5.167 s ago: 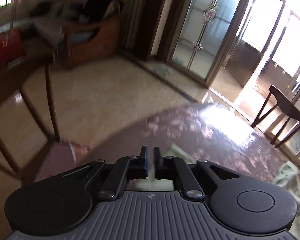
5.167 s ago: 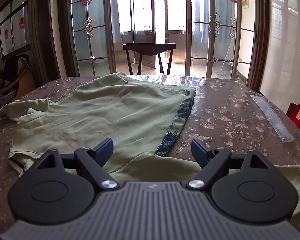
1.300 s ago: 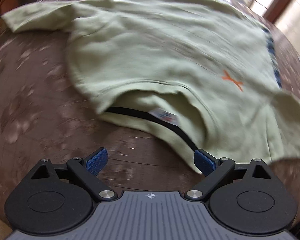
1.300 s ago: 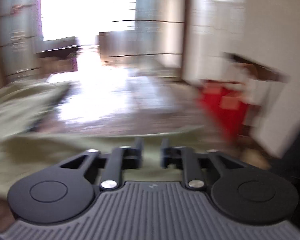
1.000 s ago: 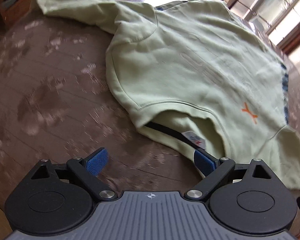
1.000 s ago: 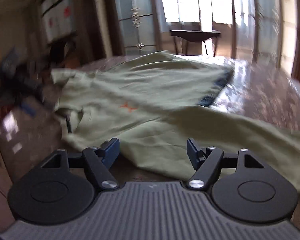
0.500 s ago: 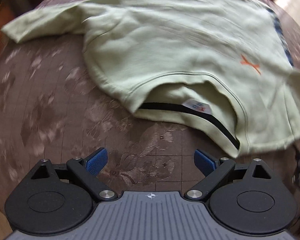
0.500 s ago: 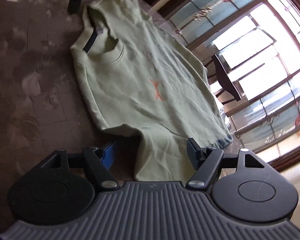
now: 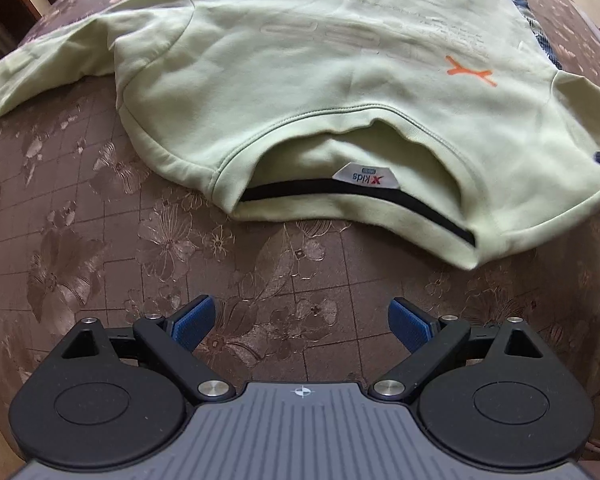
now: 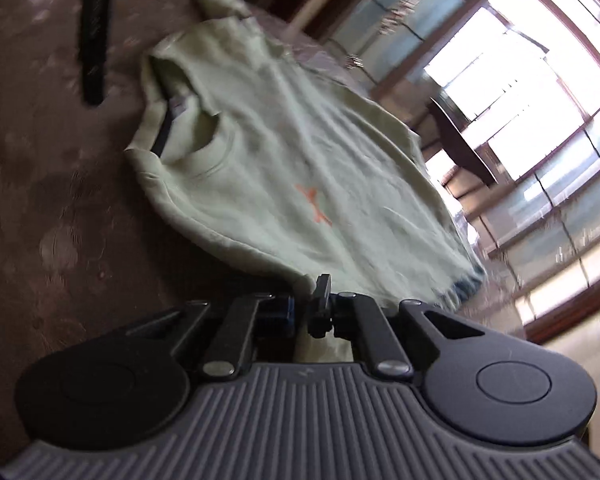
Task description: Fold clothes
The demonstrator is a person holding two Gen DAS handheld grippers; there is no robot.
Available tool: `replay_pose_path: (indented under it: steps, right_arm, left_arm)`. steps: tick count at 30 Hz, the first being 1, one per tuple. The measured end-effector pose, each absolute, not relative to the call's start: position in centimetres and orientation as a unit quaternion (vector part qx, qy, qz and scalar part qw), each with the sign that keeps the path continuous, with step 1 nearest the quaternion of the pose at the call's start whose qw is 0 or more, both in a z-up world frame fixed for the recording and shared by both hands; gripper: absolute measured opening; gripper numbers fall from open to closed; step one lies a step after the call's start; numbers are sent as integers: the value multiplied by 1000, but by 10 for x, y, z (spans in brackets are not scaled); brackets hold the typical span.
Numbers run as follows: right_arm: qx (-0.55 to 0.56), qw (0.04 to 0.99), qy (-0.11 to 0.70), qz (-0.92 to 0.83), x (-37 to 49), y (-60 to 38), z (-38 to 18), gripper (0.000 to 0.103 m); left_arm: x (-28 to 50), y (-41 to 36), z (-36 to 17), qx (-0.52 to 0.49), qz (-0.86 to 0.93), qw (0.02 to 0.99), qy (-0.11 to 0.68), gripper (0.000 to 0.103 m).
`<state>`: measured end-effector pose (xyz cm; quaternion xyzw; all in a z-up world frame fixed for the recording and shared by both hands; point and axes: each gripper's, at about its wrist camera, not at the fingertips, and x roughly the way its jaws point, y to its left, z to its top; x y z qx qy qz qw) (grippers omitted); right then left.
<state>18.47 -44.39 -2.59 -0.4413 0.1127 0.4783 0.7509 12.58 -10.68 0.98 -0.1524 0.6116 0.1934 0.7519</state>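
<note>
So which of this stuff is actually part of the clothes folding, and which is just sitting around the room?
Part of the job:
- green sweatshirt, spread on the table
- right gripper, fingers closing on the shirt's edge
- left gripper, open above the table

Just around:
- floral tablecloth
- dark chair by the windows
- glass doors

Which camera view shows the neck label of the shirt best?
The left wrist view: the white neck label lies sharp and facing the camera inside the collar of the shirt. The right wrist view shows only a small blurred patch there.
</note>
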Motion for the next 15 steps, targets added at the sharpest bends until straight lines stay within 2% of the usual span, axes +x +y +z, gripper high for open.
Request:
replay_pose_path:
  steps: [7,15]
  right_arm:
    - [-393,786,150,453,186,-470,-3,8]
    - [-401,786,178,435,180,-487,-3,8]
  left_arm:
    - [121,-103,6,-162,185,749,615,96]
    - [104,-90,1,-209,194,739,610,96]
